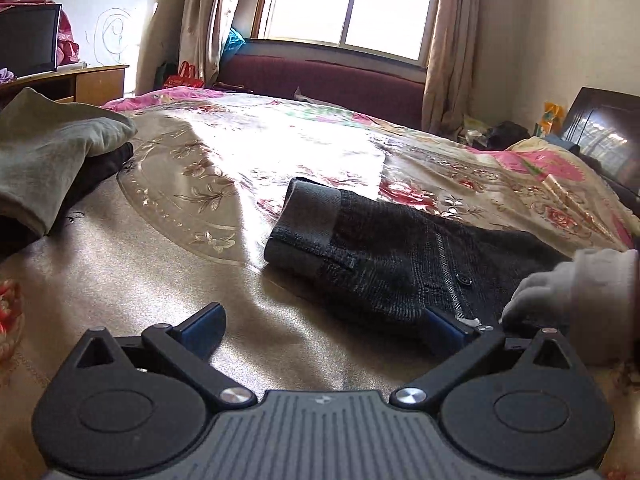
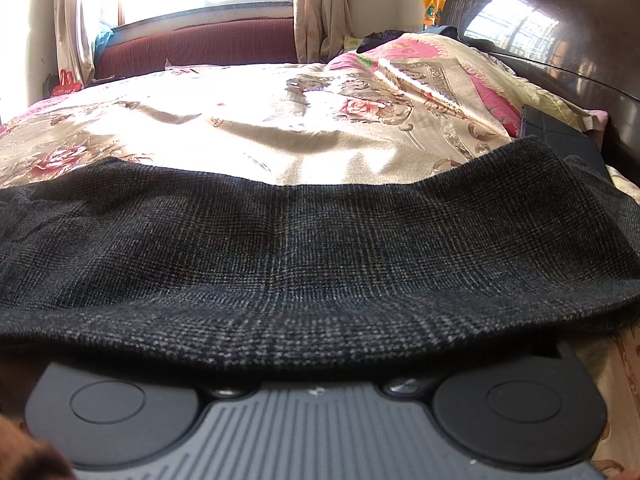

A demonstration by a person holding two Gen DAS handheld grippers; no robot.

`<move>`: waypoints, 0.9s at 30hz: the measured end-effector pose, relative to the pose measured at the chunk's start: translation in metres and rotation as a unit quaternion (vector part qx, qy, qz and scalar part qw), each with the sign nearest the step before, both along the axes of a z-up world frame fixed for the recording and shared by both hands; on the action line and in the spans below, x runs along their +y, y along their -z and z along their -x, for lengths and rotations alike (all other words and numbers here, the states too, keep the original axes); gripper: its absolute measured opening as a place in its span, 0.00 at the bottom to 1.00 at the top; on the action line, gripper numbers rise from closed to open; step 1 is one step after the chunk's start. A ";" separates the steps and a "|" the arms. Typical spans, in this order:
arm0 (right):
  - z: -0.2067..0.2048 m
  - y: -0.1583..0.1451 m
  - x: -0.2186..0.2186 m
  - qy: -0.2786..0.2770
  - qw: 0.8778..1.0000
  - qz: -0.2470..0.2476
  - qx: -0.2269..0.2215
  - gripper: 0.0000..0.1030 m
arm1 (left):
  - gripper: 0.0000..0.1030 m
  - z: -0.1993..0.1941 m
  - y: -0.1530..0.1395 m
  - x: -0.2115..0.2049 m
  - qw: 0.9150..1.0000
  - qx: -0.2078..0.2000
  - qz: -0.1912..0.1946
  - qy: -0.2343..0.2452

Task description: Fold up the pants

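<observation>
Dark checked wool makes up the one pair of pants (image 1: 384, 248), lying on the floral bedspread (image 1: 192, 184) with its waistband end toward the window (image 1: 348, 4). One button (image 1: 464, 279) shows on it. The left gripper (image 1: 326, 326) has its two fingers (image 1: 204, 326) spread wide, the right one touching the pants' near edge. A white-gloved hand (image 1: 568, 284) rests on the cloth beside it. Pants fabric (image 2: 312, 256) drapes over the right gripper, hiding its fingers; their state cannot be told. One grey garment (image 1: 52, 152) lies well apart.

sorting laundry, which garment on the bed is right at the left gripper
The dark checked pants, touching its right finger. The grey-green garment lies apart, far left.
</observation>
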State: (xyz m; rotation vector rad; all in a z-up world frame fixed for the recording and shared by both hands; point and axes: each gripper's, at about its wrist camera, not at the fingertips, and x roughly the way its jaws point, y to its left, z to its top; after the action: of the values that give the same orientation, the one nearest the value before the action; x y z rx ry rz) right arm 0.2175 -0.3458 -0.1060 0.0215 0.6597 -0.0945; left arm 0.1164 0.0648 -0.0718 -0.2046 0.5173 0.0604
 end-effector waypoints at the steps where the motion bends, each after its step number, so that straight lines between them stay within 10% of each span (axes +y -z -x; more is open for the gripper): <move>1: 0.000 0.000 0.000 0.000 1.000 -0.001 0.000 0.99 | 1.00 0.001 0.000 0.001 1.000 -0.002 0.004 0.003; 27: 0.004 0.000 -0.002 0.000 1.000 -0.003 -0.002 0.99 | 1.00 -0.003 0.000 0.000 0.998 -0.014 0.002 0.057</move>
State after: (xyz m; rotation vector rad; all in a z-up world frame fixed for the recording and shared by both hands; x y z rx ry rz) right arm 0.2140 -0.3476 -0.1060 0.0283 0.6568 -0.0923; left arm 0.1193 0.0652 -0.0723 -0.1795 0.4996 -0.0547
